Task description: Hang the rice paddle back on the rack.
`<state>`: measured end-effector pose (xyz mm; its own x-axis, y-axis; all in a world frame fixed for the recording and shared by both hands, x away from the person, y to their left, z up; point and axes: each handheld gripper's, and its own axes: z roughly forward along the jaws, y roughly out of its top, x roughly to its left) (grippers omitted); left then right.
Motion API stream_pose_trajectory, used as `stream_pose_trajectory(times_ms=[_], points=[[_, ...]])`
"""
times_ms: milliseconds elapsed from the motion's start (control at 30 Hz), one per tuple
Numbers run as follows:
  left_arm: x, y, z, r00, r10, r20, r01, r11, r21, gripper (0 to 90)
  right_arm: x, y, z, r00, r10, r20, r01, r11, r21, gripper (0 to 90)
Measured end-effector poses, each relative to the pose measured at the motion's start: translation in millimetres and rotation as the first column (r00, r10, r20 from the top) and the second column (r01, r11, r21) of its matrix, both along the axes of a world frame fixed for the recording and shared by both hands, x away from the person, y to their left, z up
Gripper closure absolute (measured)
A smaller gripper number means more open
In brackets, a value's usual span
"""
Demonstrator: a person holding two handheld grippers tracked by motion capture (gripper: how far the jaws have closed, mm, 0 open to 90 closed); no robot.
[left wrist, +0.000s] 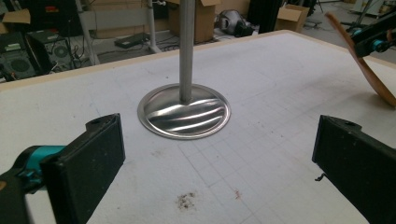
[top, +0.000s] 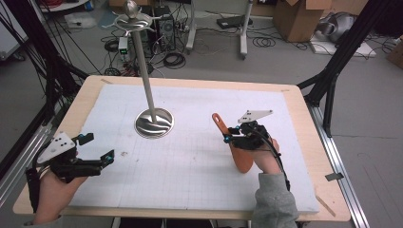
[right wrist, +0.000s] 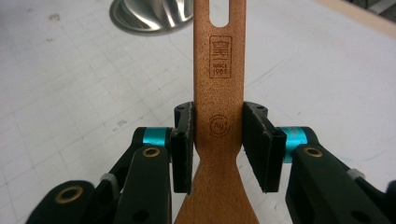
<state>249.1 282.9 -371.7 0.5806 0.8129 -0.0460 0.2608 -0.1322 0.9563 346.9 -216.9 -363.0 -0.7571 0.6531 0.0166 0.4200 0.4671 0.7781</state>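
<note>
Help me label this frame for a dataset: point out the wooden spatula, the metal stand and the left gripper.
wooden spatula [right wrist: 218, 93]: right gripper view, on its handle above the pads.
metal stand [top: 154, 123]: high view, on its round base.
left gripper [top: 100, 148]: high view, midway between its open fingertips.

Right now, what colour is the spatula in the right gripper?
Reddish-brown wood; the spatula shows best in the right gripper view, with a stamped mark on its handle.

High view overhead; claw views close, low; all share stand base [top: 154, 123].

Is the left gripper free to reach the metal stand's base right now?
Probably yes: the left gripper is open and holds nothing, and bare mat lies between it and the stand's base.
</note>
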Motion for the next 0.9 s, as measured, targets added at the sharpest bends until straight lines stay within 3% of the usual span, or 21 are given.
stream_pose_trajectory(times_ms=[100,200,233,300,467,900], points=[[0.8,-1.2,-0.2,1.0000,-0.001,0.000,0.001,1.0000,-0.002,2.9,-6.3,-2.0,8.2,0.9992,0.003,0.041,-0.004,1.000,0.015,64.8],[1.9,-2.1,-0.6,1.0000,-0.003,-0.002,0.003,1.0000,-0.001,2.9,-13.0,-3.9,17.1,0.9937,-0.004,0.112,0.000,0.999,0.032,64.9],[2.2,-2.3,-0.7,1.0000,-0.004,-0.002,0.004,1.0000,-0.001,2.9,-13.0,-3.9,17.1,0.9937,-0.004,0.112,0.000,0.999,0.032,64.9],[2.6,-2.6,-0.6,1.0000,-0.007,-0.003,0.007,1.0000,0.001,2.9,-17.3,-5.6,22.6,0.9899,-0.010,0.142,0.000,0.998,0.066,64.9],[2.5,-2.4,-0.4,1.0000,-0.005,-0.001,0.005,1.0000,-0.002,2.9,-20.3,-9.3,26.5,0.9864,-0.024,0.162,0.006,0.994,0.109,64.9],[1.5,-1.6,0.5,1.0000,-0.003,0.001,0.003,1.0000,0.000,2.9,-21.9,-9.8,29.0,0.9822,-0.024,0.186,-0.001,0.991,0.134,64.9]])
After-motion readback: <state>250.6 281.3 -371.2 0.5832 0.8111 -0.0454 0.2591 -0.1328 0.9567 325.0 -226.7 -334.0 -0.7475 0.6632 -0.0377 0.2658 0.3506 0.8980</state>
